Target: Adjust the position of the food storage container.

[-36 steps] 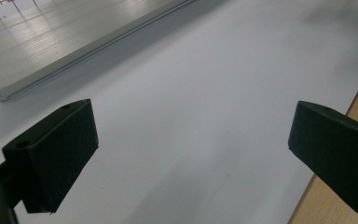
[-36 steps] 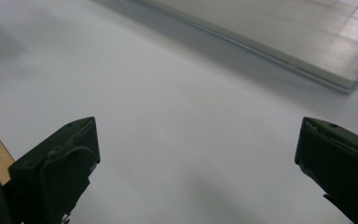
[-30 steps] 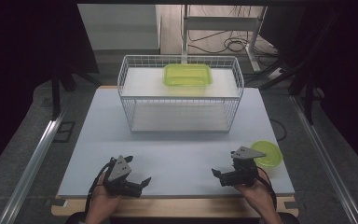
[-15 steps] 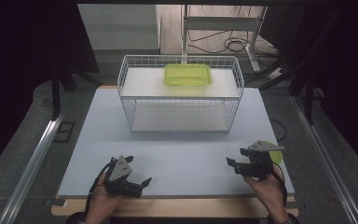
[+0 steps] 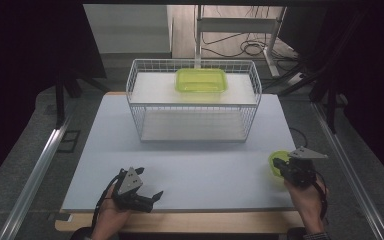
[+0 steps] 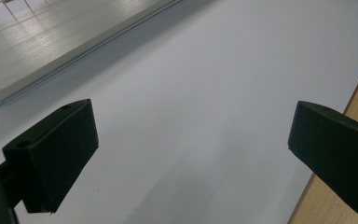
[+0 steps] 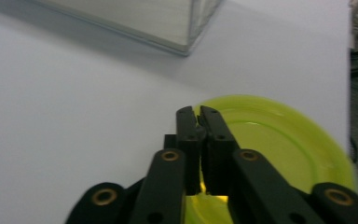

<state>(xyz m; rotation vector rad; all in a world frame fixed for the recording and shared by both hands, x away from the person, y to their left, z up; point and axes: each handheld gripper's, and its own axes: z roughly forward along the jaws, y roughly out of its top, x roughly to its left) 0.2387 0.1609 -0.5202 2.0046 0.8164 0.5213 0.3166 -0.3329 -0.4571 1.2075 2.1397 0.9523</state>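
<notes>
1. Plate [image 5: 272, 167] – round, yellow-green, flat on the counter [image 5: 195, 160] close to its right edge, well apart from the wire basket [image 5: 195, 100] at the far middle.
2. Right tool [image 5: 280, 163] directly over it, reaching in from the right so that the plate peeks out past the tips on the left in the high view.
3. In the right gripper view, plate [image 7: 284, 140] spread ahead and to the right of the right tool [image 7: 198, 112], tips above its left part, rim curving just beyond them.
4. Jaws of that tool just now closing and now together – no rim plainly caught between them, only a green glow behind the narrow slit.
5. Round, so no long axis to line up with; any rim point serves, the one nearest the tips being closest to hand.
6. Judged: to grip, jaws to part again and drop astride the rim, not on top of the dish.
7. Left tool [image 5: 149, 184] far off at the near left, jaws spread wide and empty over bare counter, also seen in its own view [image 6: 191, 149]; clearly the farther hand.
8. Matching green container [image 5: 201, 80] on top of the basket, far from both tools.
</notes>
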